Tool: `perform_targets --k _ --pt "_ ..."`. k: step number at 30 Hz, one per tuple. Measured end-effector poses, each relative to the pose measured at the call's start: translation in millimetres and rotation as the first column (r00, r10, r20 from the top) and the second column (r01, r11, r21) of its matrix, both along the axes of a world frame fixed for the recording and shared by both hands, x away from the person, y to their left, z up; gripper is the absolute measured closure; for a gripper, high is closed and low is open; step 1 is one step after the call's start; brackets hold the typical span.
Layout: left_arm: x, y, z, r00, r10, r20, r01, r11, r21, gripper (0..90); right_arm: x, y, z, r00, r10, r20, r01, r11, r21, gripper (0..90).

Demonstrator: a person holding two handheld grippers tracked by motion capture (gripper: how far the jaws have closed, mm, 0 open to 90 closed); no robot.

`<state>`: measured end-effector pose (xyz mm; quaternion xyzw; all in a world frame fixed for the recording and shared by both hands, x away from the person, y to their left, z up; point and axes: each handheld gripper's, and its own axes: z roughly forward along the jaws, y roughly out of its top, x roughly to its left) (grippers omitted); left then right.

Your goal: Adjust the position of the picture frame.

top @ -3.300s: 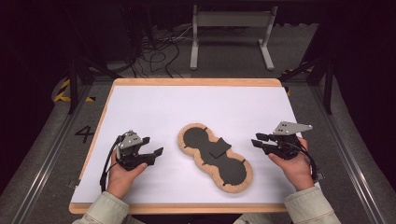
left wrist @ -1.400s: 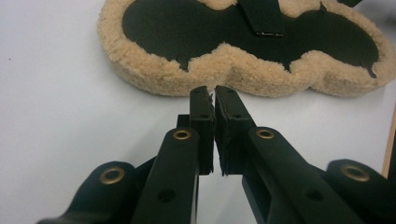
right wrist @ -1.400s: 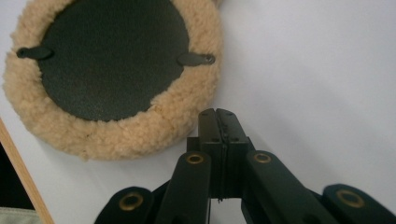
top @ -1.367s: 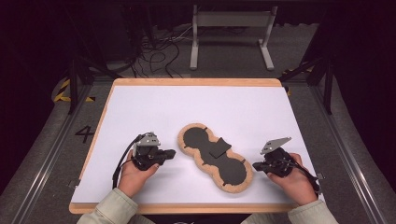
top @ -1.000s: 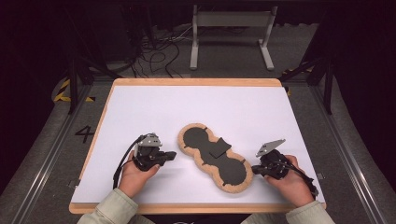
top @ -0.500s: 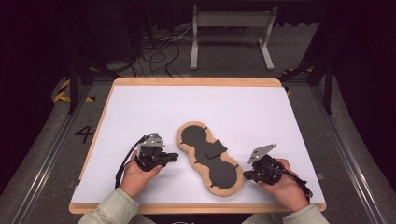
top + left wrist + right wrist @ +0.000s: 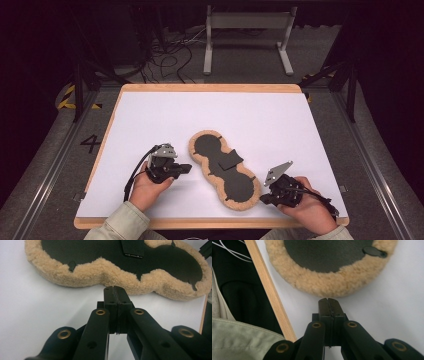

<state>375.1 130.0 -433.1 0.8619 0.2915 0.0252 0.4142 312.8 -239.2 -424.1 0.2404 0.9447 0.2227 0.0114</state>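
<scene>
While both grippers' jaws are pressed together on nothing, the left gripper (image 7: 184, 169) points at the fleece pad's (image 7: 200, 162) waist; the right gripper (image 7: 265, 198) sits just beside its near end.

White-topped table with a pale wooden edge (image 7: 210, 88); one tan, fleece-rimmed, peanut-shaped pad with a black centre (image 7: 223, 168) lies flat on it.

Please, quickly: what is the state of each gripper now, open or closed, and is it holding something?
Left gripper: closed, holding nothing, just short of the fleece-edged pad.
Right gripper: closed, holding nothing, near the pad's rounded end.
</scene>
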Motion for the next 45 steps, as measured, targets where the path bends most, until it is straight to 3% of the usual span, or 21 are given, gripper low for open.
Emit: perform_targets --k 2,3,10,17,22,25,27,28,30,33,37,39,45 --pt "-0.7 -0.1 -0.2 0.9999 0.004 -0.017 -0.004 1.0 0.0 89.5 0.2 2.7 -0.7 1.0 0.001 0.002 -0.001 1.0 0.004 90.0" --pt "0.5 0.3 -0.4 1.0 -0.001 -0.001 0.001 1.0 0.003 89.5 1.9 5.1 -0.6 0.9999 -0.009 -0.013 0.009 1.0 0.001 90.0" --pt "-0.2 0.7 -0.8 1.0 0.004 0.002 -0.004 0.9999 0.013 89.5 9.1 13.5 -3.1 0.9992 -0.032 -0.024 0.033 0.999 0.042 90.0" --pt "-0.1 3.2 -2.4 0.9998 0.021 0.0 -0.021 0.9997 0.016 89.0 23.6 36.3 -6.7 0.9985 -0.047 0.029 0.046 0.997 0.063 90.0" --pt "0.7 8.5 -2.3 0.9988 0.048 0.001 -0.048 0.9988 0.012 88.0 25.1 31.9 -2.4 0.9972 -0.056 0.049 0.053 0.996 0.074 90.0" --pt "0.9 11.4 -1.0 0.9976 0.069 0.004 -0.069 0.9975 0.011 88.1 29.4 26.6 3.0 0.9877 -0.114 0.107 0.104 0.99 0.091 90.0" --pt "1.1 12.7 -0.4 0.997 0.077 0.006 -0.077 0.997 0.008 88.1 35.2 23.3 5.3 0.9742 -0.166 0.152 0.152 0.983 0.101 90.0" --pt "1.5 13.9 0.2 0.9967 0.081 0.008 -0.081 0.9966 0.009 88.1 35.2 23.3 5.3 0.9742 -0.166 0.152 0.152 0.983 0.101 90.0" --pt "1.8 15.9 0.5 0.9946 0.102 0.015 -0.103 0.9947 0.012 87.4 46.1 20.8 5.0 0.9578 -0.218 0.187 0.199 0.973 0.115 90.0" --pt "2.0 17.1 0.3 0.9929 0.118 0.015 -0.118 0.9929 0.014 86.8 57.0 23.0 1.3 0.9512 -0.233 0.202 0.211 0.969 0.125 90.0" --pt "2.7 20.5 0.0 0.9909 0.133 0.019 -0.133 0.9909 0.018 86.7 64.2 28.2 -4.5 0.9544 -0.224 0.198 0.204 0.972 0.117 90.0" --pt "2.9 23.5 0.4 0.9895 0.143 0.02 -0.143 0.9895 0.018 86.7 66.3 33.4 -8.4 0.9659 -0.192 0.174 0.173 0.978 0.116 90.0" --pt "4.8 29.0 0.5 0.9862 0.166 0.004 -0.166 0.9862 0.004 86.6 63.0 35.3 -8.3 0.9711 -0.183 0.154 0.166 0.979 0.117 90.0"
